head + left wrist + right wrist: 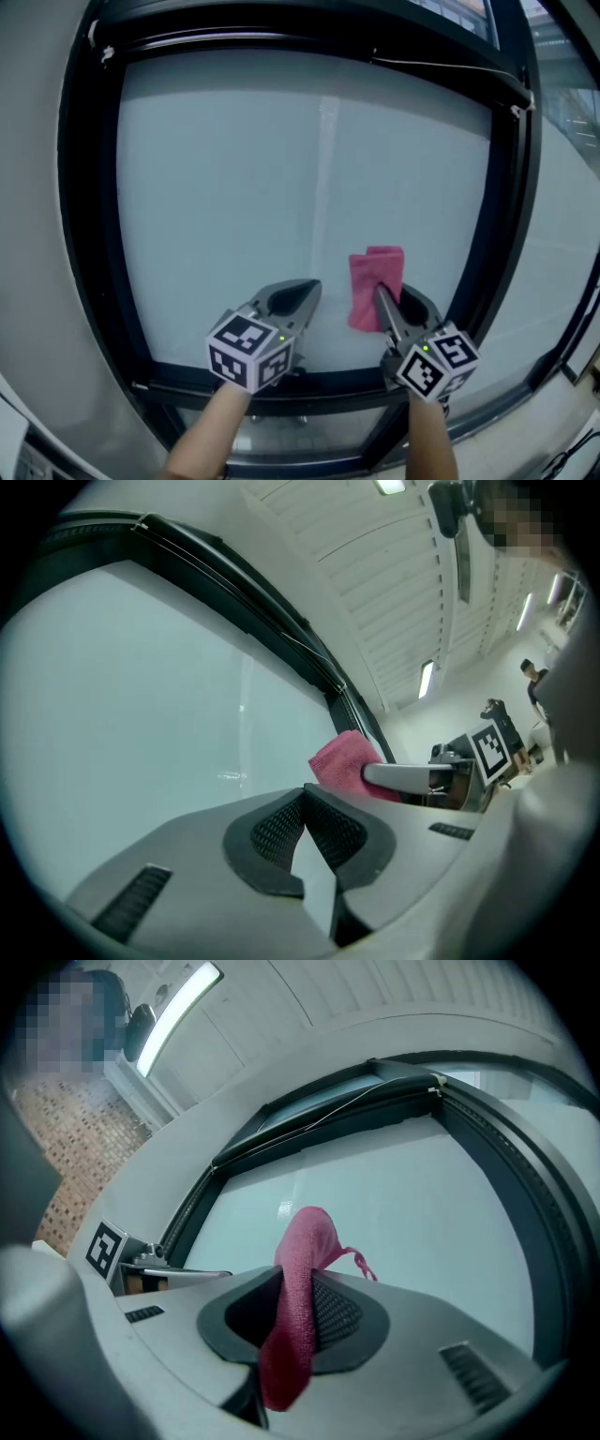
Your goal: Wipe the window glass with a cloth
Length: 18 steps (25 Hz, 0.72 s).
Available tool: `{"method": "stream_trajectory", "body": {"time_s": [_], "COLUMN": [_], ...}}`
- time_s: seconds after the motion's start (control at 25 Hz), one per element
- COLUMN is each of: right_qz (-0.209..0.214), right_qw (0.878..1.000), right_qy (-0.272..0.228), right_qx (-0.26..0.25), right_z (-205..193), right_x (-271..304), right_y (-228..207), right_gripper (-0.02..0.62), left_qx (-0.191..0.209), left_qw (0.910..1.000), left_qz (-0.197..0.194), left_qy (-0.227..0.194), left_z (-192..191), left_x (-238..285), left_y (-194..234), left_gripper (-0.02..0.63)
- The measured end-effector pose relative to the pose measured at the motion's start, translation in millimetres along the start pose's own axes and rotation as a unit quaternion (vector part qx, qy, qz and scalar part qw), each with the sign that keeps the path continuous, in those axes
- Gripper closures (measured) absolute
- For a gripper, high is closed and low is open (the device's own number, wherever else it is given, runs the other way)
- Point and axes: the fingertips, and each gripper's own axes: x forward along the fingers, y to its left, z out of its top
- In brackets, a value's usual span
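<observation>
right gripper clamped on pink cloth | cloth pinched between pads, sticks past tips against window glass | left gripper tips together, empty, near cloth

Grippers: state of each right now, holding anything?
left gripper: shut, nothing between the jaws.
right gripper: shut on the pink cloth.

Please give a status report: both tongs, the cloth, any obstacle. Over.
Left tongs shut, empty. Right tongs shut on pink cloth, at lower right of window glass. No obstacle seen.
</observation>
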Motion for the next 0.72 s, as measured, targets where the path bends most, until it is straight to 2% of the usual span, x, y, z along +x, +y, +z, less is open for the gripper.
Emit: {"method": "stream_trajectory", "body": {"time_s": [0.12,0.32,0.72], "right_qz": [-0.019,-0.082,-0.193], "right_qw": [0.999,0.993,0.967], "right_qy": [-0.013,-0.039,-0.083], "right_qx": [-0.026,-0.069,-0.141], "right_z": [15.0,60.4,181.8], "right_x": [0.8,-4.3,10.7], "right_y": [-24.2,-94.0,-214.3], "right_gripper": [0.520,0.519,0.520], "left_qx": [0.000,0.026,0.065], "left_qw": [1.0000,0.9989,0.9963], "left_qz": [-0.002,-0.027,-0.041], "left_qy": [-0.010,-0.027,-0.038], "left_z": [7.0,36.6,65.8], "left_x": [21.9,69.4,121.0], "left_y": [-4.3,-26.8,-49.4], "left_gripper": [0.598,0.598,0.598]}}
